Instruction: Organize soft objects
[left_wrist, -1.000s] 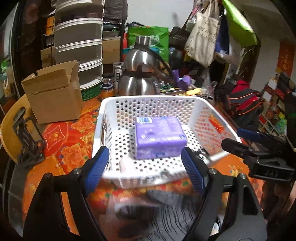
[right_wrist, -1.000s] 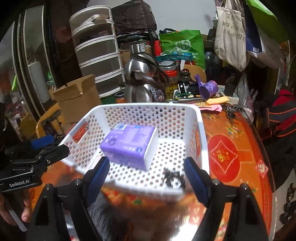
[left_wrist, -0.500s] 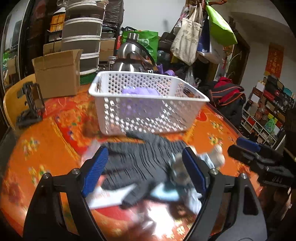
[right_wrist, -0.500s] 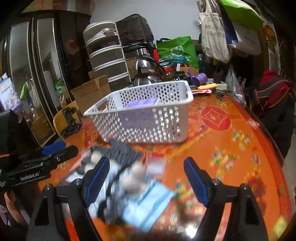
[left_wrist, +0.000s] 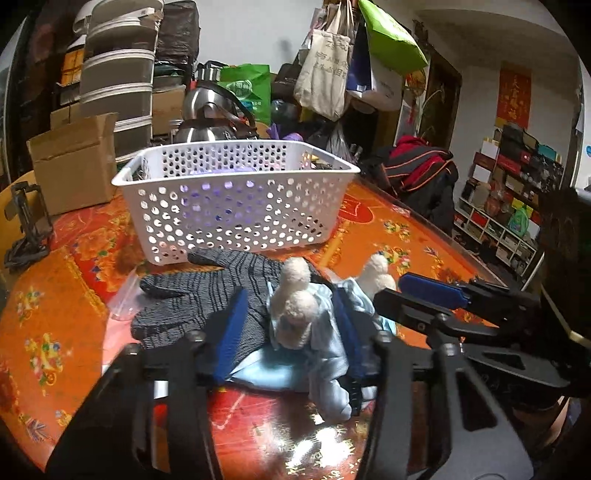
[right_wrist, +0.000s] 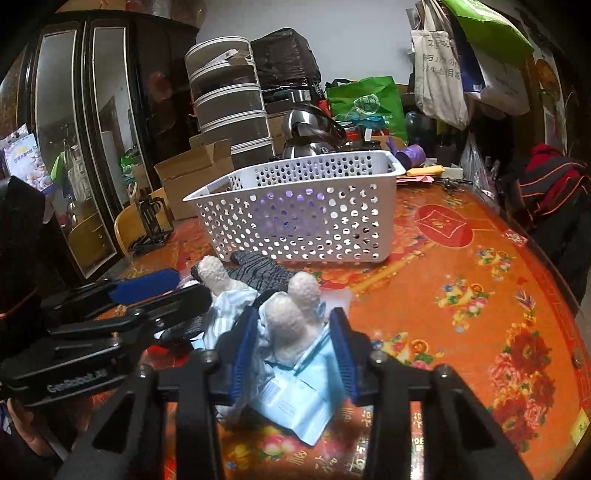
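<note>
Your left gripper sits low in the centre of the left wrist view, its blue pads on either side of the soft toy, a light blue cloth body with fuzzy white limbs. The pads look close against the fabric, but you cannot tell from these views whether they are actually clamping it. Your right gripper is in the lower centre of the right wrist view, likewise straddling the soft toy with its jaws partly closed; whether it grips is unclear there too. Each gripper also shows in the other's view: the right one at the right of the frame, the left one at the left.

The toy lies on the orange patterned table, partly on top of a dark grey knit glove, which spreads toward the left of the frame. Just behind the glove, in the upper centre, stands the white perforated basket with a purple packet showing through its holes. A cardboard box stands at the upper left.
</note>
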